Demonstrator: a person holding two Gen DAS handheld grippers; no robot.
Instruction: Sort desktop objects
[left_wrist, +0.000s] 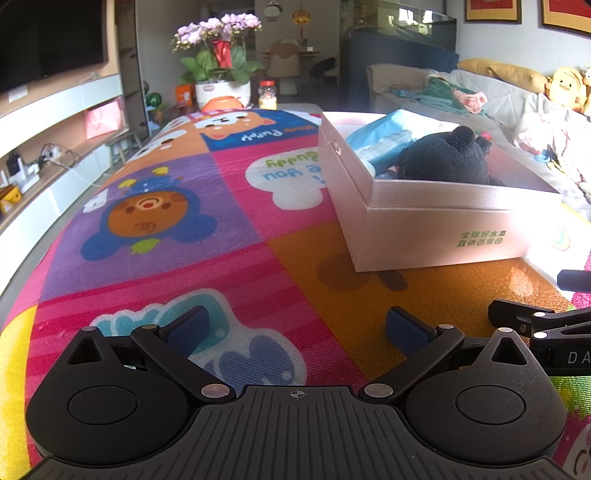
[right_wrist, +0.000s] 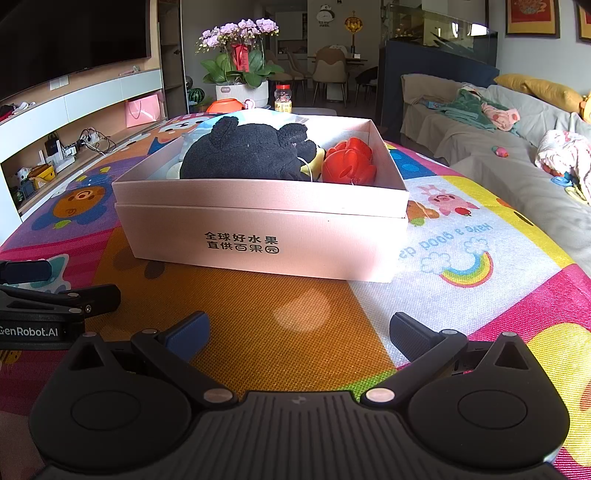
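Left wrist view: the left gripper (left_wrist: 295, 328) sat low over the cartoon-print mat (left_wrist: 177, 206), fingers spread wide, nothing between them. The pink box (left_wrist: 439, 236) lay ahead and to the right, its long axis running away from the camera. Inside showed a black plush toy (left_wrist: 448, 157) and a blue packet (left_wrist: 384, 138). The box wall hid whatever lay lower. The right gripper's tip (left_wrist: 517, 319) entered at the right edge, cut off by the frame.

Right wrist view: the right gripper (right_wrist: 297, 332) was likewise spread wide and empty, with the box (right_wrist: 266, 236) almost straight ahead, broad side facing. The plush (right_wrist: 247, 151) filled the left and middle; a red toy (right_wrist: 349, 160) lay just beside it on the right. By these views the right gripper looked better lined up with the box. No loose objects were visible on the mat; sorting appeared largely done.
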